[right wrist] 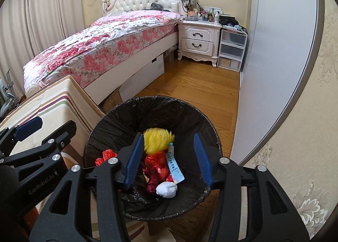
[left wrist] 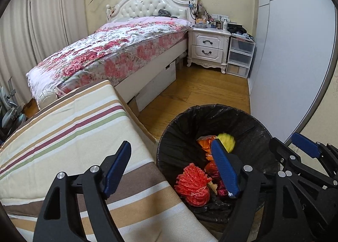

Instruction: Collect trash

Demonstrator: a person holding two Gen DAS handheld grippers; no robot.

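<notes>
A bin with a black liner [left wrist: 186,123] [right wrist: 118,119] stands on the wood floor. Inside lie a red mesh bundle [left wrist: 193,184] [right wrist: 106,155], red and orange wrappers [right wrist: 155,163], a white crumpled wad [right wrist: 166,190], a white-blue label strip [right wrist: 174,167] and a blurred yellow piece [left wrist: 227,140] [right wrist: 156,139]. My right gripper [right wrist: 170,159] is open and empty right above the bin; it also shows at the right of the left wrist view [left wrist: 304,146]. My left gripper [left wrist: 171,170] is open and empty, straddling the bin's left rim and the striped cushion.
A striped cushion [left wrist: 63,127] [right wrist: 52,104] lies left of the bin. Behind it is a bed with a floral cover [left wrist: 109,51], a white nightstand [left wrist: 208,47], clear plastic drawers [left wrist: 239,57] and a grey wardrobe door [left wrist: 295,62] on the right.
</notes>
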